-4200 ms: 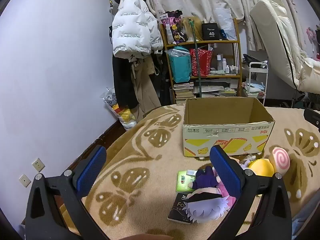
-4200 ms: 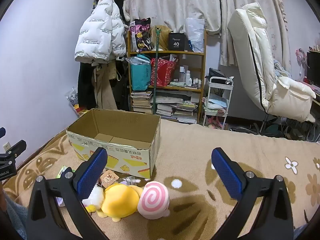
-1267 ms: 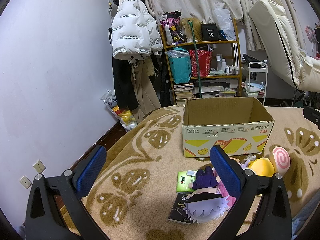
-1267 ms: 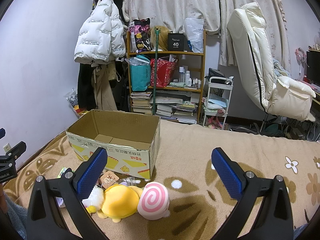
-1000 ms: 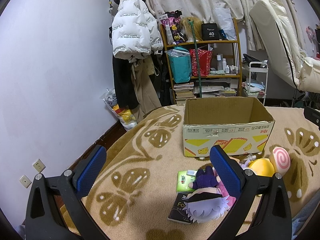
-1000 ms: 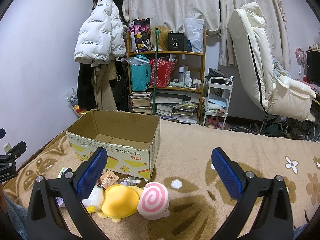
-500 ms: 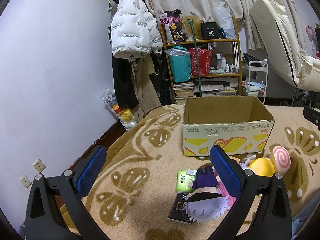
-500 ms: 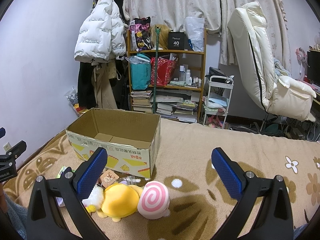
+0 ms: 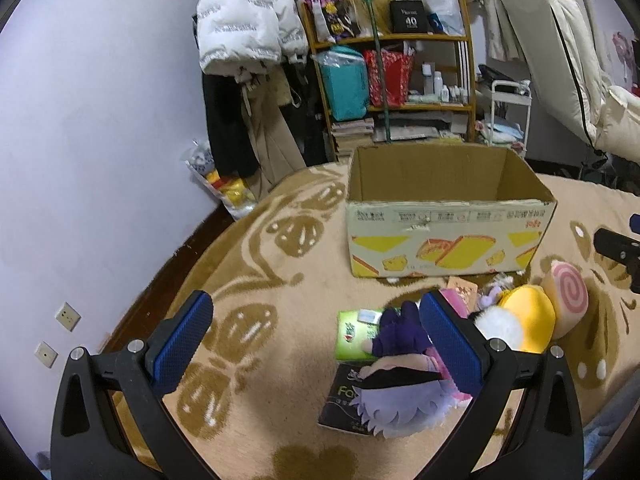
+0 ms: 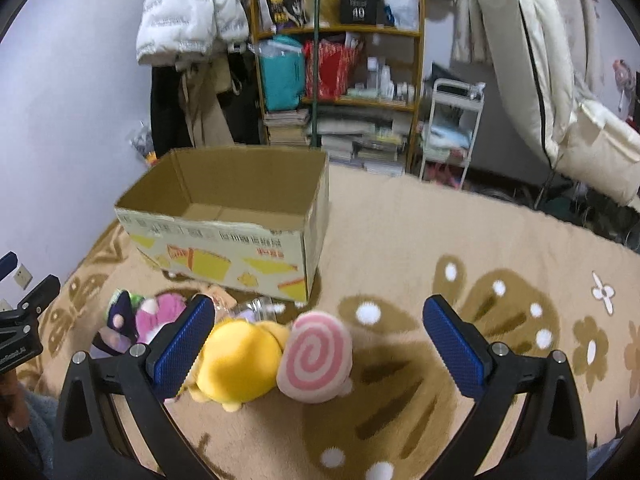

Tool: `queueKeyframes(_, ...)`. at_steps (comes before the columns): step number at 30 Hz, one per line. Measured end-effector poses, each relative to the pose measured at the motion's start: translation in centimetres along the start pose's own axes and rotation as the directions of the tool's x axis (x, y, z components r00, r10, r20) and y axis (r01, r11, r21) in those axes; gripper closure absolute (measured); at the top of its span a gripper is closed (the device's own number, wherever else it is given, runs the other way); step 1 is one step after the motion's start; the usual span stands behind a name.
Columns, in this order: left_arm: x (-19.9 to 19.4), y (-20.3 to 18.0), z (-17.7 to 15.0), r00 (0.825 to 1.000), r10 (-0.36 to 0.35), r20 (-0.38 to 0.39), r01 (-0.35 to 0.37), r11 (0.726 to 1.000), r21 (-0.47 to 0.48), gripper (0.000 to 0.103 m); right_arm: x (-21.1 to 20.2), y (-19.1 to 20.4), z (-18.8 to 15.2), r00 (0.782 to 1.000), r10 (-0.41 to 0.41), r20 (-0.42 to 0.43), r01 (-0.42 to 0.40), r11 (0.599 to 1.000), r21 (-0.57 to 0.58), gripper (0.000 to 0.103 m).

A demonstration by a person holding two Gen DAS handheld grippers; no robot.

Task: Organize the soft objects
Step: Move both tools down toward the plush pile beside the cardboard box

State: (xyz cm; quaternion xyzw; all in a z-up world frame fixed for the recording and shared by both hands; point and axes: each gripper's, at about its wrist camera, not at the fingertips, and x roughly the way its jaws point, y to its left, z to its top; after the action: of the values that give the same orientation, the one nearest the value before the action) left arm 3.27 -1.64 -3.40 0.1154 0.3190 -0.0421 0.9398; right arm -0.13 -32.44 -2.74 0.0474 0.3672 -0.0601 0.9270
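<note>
An open cardboard box [image 9: 448,236] [image 10: 224,240] stands on the beige patterned blanket. In front of it lie soft toys: a purple-haired plush doll [image 9: 400,392], a yellow plush [image 9: 524,312] [image 10: 240,356] and a pink-swirl plush [image 9: 568,300] [image 10: 316,356]. My left gripper [image 9: 316,344] is open and empty above the blanket, left of the doll. My right gripper [image 10: 316,344] is open and empty, hovering over the yellow and pink-swirl plushes.
A green tissue pack [image 9: 354,336] and a dark book [image 9: 344,404] lie by the doll. A shelf [image 9: 392,80] with bags and books, hanging coats [image 9: 244,40] and a white cart [image 10: 452,128] stand behind. A cream chair [image 10: 560,80] is at the right.
My right gripper has moved forward and down toward the yellow and pink-swirl plushes. My left gripper has shifted only slightly.
</note>
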Motion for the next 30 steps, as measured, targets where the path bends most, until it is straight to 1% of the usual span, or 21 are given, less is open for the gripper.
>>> queueKeyframes(3, 1.4, -0.6, -0.2, 0.998, -0.03, -0.058, 0.031, 0.999, 0.014, 0.001, 0.9, -0.4, -0.1, 0.999, 0.003, -0.047, -0.002, 1.0, 0.023, 0.0)
queueKeyframes(7, 2.9, -1.6, -0.6, 0.993, -0.03, -0.11, 0.036, 0.998, 0.052, 0.001, 2.3, -1.0, -0.3, 0.994, 0.019, -0.109, -0.013, 0.999, 0.052, 0.0)
queueKeyframes(13, 4.7, -2.8, -1.2, 0.982, -0.047, -0.18, 0.063, 0.995, 0.083, 0.001, 4.7, -1.6, -0.8, 0.976, 0.026, -0.215, -0.007, 0.996, 0.087, 0.0)
queueKeyframes(15, 5.0, -3.0, -1.5, 0.98, -0.049, -0.193, 0.068, 0.994, 0.09, 0.001, 5.5, -1.9, -1.0, 0.968, 0.034, -0.249, -0.009, 0.995, 0.099, 0.0)
queueKeyframes(18, 5.8, -3.2, -1.8, 0.973, -0.054, -0.225, 0.077, 0.993, 0.095, 0.001, 6.4, -2.2, -1.2, 0.958, 0.035, -0.286, -0.002, 0.994, 0.113, 0.001)
queueKeyframes(23, 7.3, -3.5, -2.4, 0.957, -0.069, -0.281, 0.1, 0.99, 0.098, 0.001, 7.4, -2.5, -1.6, 0.946, 0.06, -0.32, -0.019, 0.991, 0.13, 0.002)
queueKeyframes(25, 7.5, -3.8, -2.7, 0.953, -0.073, -0.293, 0.108, 0.989, 0.104, 0.001, 7.9, -2.6, -1.7, 0.94, 0.055, -0.336, -0.012, 0.992, 0.129, 0.002)
queueKeyframes(26, 7.7, -4.0, -2.8, 0.951, -0.075, -0.301, 0.113, 0.987, 0.112, 0.001, 8.1, -2.6, -1.8, 0.936, 0.055, -0.348, -0.01, 0.992, 0.129, 0.002)
queueKeyframes(28, 7.9, -4.4, -3.1, 0.947, -0.072, -0.314, 0.118, 0.984, 0.13, 0.002, 8.7, -2.6, -2.0, 0.928, 0.064, -0.368, -0.016, 0.991, 0.134, 0.01)
queueKeyframes(30, 7.9, -4.8, -3.3, 0.942, -0.079, -0.325, 0.131, 0.981, 0.141, 0.011, 9.3, -2.6, -2.2, 0.918, 0.07, -0.391, -0.016, 0.99, 0.139, 0.014)
